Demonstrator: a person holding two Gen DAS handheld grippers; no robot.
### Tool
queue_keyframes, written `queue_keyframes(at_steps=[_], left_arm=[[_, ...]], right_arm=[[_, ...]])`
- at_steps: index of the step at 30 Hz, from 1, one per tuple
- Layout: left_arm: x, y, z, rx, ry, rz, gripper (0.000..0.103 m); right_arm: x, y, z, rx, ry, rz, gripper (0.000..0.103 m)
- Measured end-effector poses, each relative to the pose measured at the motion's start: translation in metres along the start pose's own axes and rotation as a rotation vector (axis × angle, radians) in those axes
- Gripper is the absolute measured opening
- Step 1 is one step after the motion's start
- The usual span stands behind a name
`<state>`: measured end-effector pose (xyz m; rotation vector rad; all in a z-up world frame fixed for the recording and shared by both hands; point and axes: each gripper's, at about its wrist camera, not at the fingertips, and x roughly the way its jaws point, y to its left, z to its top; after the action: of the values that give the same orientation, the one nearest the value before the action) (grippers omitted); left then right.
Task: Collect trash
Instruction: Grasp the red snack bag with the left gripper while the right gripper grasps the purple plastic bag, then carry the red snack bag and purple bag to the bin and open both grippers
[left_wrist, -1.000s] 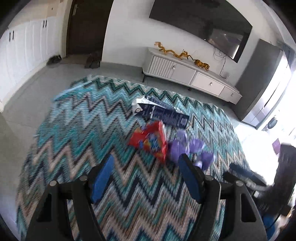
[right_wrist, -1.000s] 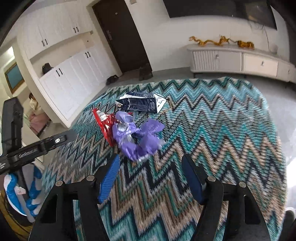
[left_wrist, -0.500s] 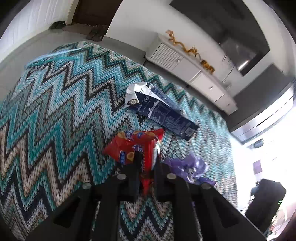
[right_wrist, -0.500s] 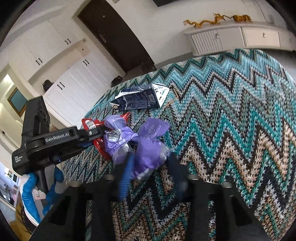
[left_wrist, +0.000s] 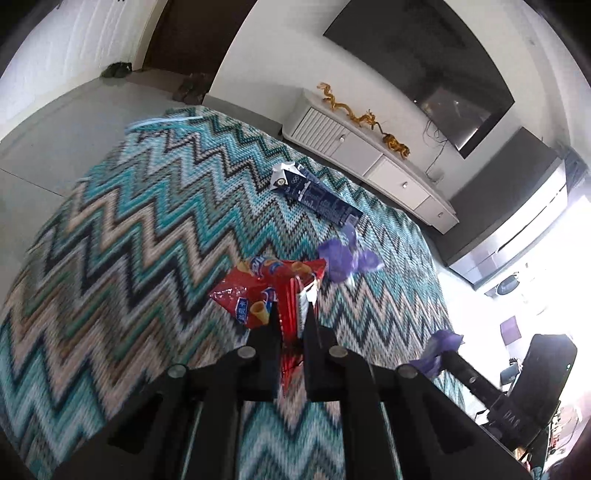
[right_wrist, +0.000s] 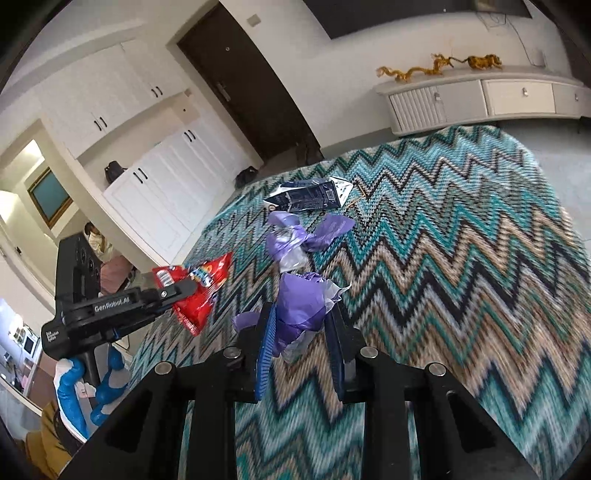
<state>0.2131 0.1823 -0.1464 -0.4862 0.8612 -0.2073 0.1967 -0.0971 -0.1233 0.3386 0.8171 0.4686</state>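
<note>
Above the zigzag rug (left_wrist: 147, 229), the left gripper (left_wrist: 291, 314) points downward, clamped on a red snack bag (left_wrist: 258, 291). The right gripper (right_wrist: 301, 317), jaws just closing, pinches purple wrapping (right_wrist: 299, 306), apparently plastic film.

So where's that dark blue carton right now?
The dark blue carton lies flat on the zigzag rug, on its far part toward the white cabinet, beyond the purple wrapper; neither tool touches it.

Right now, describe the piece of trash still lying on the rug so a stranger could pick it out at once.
Start at the big teal zigzag-patterned woven rug and look toward its far end, near the white low cabinet. There lies a flattened dark-blue drink carton with a white folded top. Unlike the red snack bag and purple crumpled wrapper, no tool holds it.
</note>
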Motion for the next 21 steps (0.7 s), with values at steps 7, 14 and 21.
queue_keyframes(at_steps=[7, 14, 21], left_arm=[[-0.063, -0.021, -0.025, 0.082, -0.112, 0.049, 0.008], [-0.107, -0.066, -0.046, 0.21, -0.216, 0.093, 0.008], [-0.128, -0.115, -0.068, 0.339, -0.285, 0.118, 0.008]], right_arm=[[-0.058, 0.018, -0.022, -0.049, -0.064, -0.045, 0.027], [-0.111, 0.021, -0.037, -0.072, -0.135, -0.098, 0.027], [-0.167, 0.005, -0.054, -0.04, -0.213, -0.155, 0.027]])
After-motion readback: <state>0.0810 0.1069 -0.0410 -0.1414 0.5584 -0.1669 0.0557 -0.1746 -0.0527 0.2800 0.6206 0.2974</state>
